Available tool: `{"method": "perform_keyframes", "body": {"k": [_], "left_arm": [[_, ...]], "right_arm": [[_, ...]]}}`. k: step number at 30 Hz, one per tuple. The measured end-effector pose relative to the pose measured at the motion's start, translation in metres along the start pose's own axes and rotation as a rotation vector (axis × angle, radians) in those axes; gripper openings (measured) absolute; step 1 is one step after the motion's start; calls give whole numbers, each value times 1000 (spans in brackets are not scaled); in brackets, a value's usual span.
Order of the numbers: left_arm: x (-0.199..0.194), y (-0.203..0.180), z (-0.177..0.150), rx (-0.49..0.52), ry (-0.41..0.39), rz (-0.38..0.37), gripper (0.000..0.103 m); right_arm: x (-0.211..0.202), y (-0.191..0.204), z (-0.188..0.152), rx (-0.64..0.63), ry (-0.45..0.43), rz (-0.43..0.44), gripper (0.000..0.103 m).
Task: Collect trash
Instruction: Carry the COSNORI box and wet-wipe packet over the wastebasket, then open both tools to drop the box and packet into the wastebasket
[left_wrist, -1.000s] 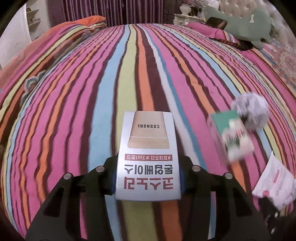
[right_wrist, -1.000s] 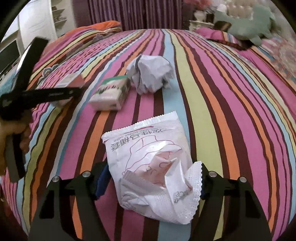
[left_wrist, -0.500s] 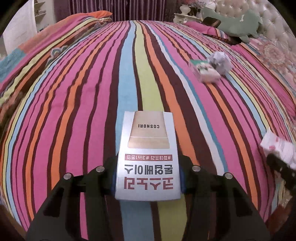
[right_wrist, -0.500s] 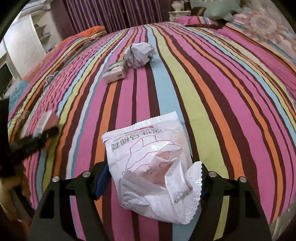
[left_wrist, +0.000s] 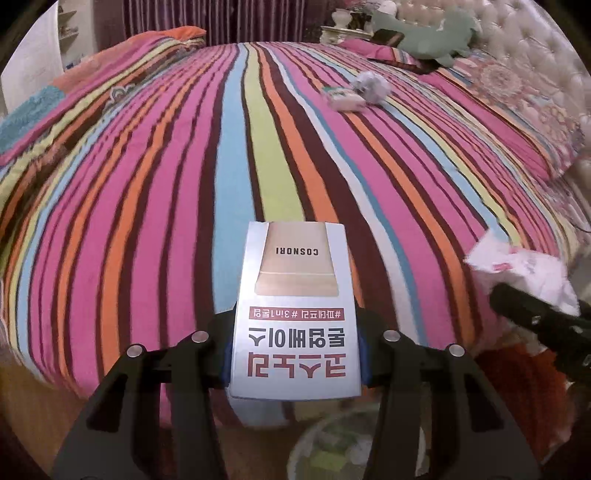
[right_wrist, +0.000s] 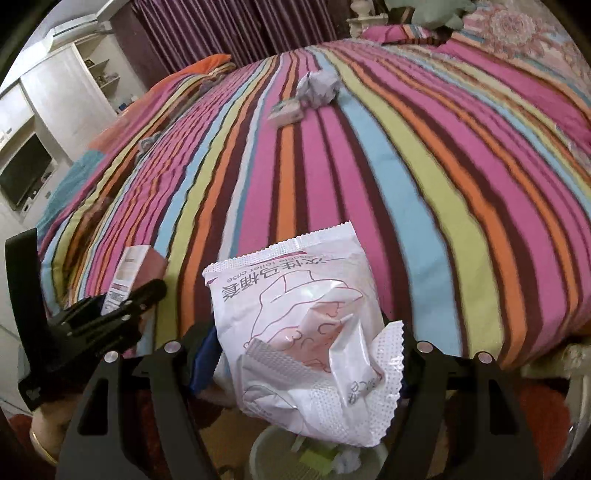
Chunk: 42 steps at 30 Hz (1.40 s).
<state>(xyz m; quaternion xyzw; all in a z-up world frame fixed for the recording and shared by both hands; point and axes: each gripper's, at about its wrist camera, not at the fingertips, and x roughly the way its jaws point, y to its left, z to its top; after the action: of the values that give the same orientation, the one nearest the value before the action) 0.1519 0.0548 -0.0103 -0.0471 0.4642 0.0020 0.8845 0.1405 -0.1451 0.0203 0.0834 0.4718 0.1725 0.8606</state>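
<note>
My left gripper (left_wrist: 295, 354) is shut on a silver carton (left_wrist: 295, 317) with red Korean lettering, held past the foot edge of the striped bed (left_wrist: 184, 166). My right gripper (right_wrist: 303, 354) is shut on a white torn plastic wrapper (right_wrist: 306, 332); that wrapper also shows in the left wrist view (left_wrist: 524, 269). A pale trash bin (right_wrist: 273, 458) with scraps inside sits on the floor below both grippers; it also shows in the left wrist view (left_wrist: 332, 450). A crumpled paper ball (left_wrist: 371, 86) and a small green-and-white box (left_wrist: 343, 100) lie far up the bed.
A teal plush toy (left_wrist: 436, 37) and patterned pillows (left_wrist: 517, 96) lie by the tufted headboard. Purple curtains (right_wrist: 229, 29) hang behind the bed. A white cabinet (right_wrist: 55, 96) with a dark screen stands at the left. The left gripper also shows in the right wrist view (right_wrist: 122, 310).
Both grippers have pulled back from the middle of the bed to beyond its foot edge, still holding their items. The paper ball and small box now look far away; the bin has come into view below.
</note>
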Motion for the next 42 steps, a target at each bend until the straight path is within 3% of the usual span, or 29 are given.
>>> {"method": "perform_keyframes", "body": {"k": [7, 13, 20, 30, 37, 42], "left_arm": [[-13, -12, -57, -7, 52, -16, 47], [-13, -15, -95, -46, 118, -19, 47], [-19, -41, -115, 45, 150, -23, 47], [28, -68, -142, 124, 423, -28, 47], [69, -58, -156, 22, 607, -58, 47], [87, -52, -168, -16, 680, -61, 47]], "right_arm": [[-9, 12, -36, -3, 47, 16, 69], [-7, 4, -67, 80, 118, 9, 69], [0, -9, -94, 153, 219, 0, 69], [37, -33, -121, 311, 439, -44, 69], [60, -31, -123, 355, 538, -61, 69], [73, -33, -125, 379, 598, -67, 69]]}}
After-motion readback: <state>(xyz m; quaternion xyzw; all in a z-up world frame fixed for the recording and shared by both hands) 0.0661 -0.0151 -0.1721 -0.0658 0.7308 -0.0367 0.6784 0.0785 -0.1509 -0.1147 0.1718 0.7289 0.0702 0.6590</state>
